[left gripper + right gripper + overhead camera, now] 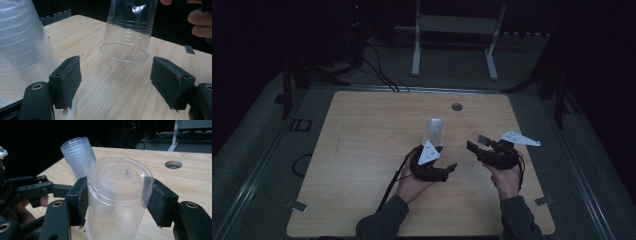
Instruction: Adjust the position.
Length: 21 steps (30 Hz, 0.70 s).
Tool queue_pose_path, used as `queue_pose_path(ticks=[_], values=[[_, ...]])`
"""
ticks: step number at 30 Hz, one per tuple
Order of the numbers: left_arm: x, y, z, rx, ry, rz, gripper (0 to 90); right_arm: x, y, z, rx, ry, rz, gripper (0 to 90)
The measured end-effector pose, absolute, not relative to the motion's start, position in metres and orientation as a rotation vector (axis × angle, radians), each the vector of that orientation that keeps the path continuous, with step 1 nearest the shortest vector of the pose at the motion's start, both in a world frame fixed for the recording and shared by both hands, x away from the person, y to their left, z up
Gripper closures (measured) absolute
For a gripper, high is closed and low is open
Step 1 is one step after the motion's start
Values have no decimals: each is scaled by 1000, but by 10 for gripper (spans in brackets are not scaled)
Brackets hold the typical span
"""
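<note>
On the wooden table (pixel 362 150), one cup stack (pixel 434 131), right claw (pixel 117 202) clamping one clear cup (pixel 117 195), left claw (pixel 116 80) open, empty.

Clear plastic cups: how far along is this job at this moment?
Done: one clear plastic cup is off the stack, upside down, clamped between the right gripper jaws and held above the light wooden table. In hand: the left gripper sits beside the stack of nested clear plastic cups, its jaws open on nothing. Left: probably setting this cup down and separating the remaining ones.

The clear cup (pixel 120 195) bears embossed marks on its base, too faint to read
</note>
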<state>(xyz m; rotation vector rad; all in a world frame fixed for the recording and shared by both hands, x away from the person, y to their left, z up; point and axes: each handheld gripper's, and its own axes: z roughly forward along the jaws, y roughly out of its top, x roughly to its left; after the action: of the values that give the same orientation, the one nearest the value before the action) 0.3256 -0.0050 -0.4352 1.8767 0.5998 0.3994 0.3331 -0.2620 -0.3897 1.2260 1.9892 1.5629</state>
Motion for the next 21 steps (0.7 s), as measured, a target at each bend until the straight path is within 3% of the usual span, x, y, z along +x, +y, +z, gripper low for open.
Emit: queue_pose_path(ticks=[21], values=[[328, -10, -428, 1843, 566, 382, 245, 329, -271, -398, 1308, 1972, 1640, 400]])
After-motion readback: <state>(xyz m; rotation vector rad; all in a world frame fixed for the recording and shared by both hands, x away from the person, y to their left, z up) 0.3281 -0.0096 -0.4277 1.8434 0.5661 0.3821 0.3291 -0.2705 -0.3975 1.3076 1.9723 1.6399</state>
